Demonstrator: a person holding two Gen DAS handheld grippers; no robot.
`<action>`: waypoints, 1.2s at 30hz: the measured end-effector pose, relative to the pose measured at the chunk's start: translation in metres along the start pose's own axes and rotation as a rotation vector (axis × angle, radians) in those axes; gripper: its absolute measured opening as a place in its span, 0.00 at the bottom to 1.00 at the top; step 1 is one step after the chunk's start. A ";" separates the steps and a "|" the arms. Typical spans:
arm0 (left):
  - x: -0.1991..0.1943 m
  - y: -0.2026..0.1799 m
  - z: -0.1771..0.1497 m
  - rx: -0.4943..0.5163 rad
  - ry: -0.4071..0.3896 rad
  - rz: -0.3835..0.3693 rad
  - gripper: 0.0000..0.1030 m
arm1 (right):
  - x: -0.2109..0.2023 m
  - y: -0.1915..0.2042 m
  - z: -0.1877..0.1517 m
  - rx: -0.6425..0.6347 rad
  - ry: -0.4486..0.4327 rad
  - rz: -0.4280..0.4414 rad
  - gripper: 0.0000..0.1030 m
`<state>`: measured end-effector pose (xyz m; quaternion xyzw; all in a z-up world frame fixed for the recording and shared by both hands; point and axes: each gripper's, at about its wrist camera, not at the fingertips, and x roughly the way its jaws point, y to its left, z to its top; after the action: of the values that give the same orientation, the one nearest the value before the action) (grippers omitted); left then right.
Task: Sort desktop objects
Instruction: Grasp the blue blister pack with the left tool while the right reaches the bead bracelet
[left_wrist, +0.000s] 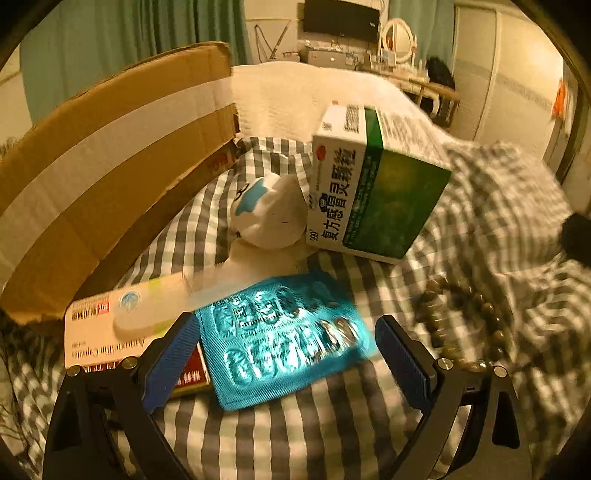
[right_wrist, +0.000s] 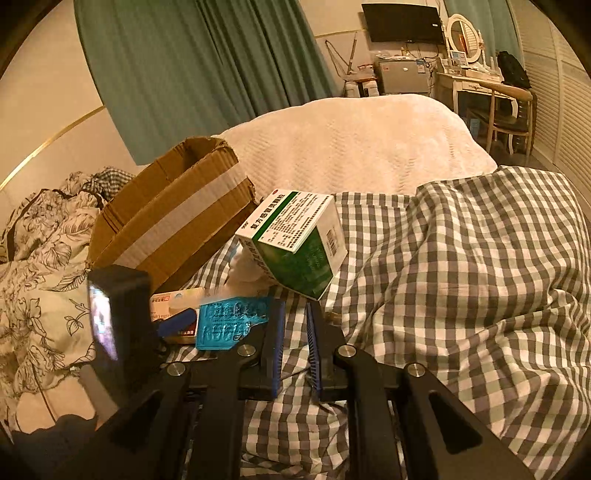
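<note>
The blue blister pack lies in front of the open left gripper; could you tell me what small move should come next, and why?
Probably ease the left gripper down and close on the blue blister pack: it lies flat between the open fingers, ungripped.

Warm yellowish light fills a bedroom. Long teal fabric curtains (right_wrist: 207, 74) hang along the cream wall (right_wrist: 48, 92). A black flat screen (right_wrist: 402, 23) is mounted high above a cluttered white dressing table (right_wrist: 476, 83) bearing an oval white-framed mirror (right_wrist: 461, 35), with a wooden chair (right_wrist: 509, 110) beside it. White louvred wardrobe doors (right_wrist: 561, 96) line the right side.
</note>
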<state>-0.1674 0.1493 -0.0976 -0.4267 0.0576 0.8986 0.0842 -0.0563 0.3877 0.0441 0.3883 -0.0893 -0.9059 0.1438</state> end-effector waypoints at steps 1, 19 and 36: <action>0.006 -0.005 0.001 0.028 0.011 0.030 0.95 | 0.000 -0.001 0.000 0.003 0.003 0.001 0.11; 0.007 0.007 -0.015 0.022 0.042 -0.074 0.95 | 0.010 -0.016 -0.008 0.042 0.053 -0.046 0.53; 0.013 0.012 -0.005 0.041 0.060 -0.232 0.86 | 0.031 -0.035 -0.013 0.098 0.134 -0.129 0.55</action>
<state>-0.1742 0.1383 -0.1109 -0.4554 0.0285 0.8683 0.1946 -0.0735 0.4099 0.0049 0.4595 -0.0985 -0.8798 0.0715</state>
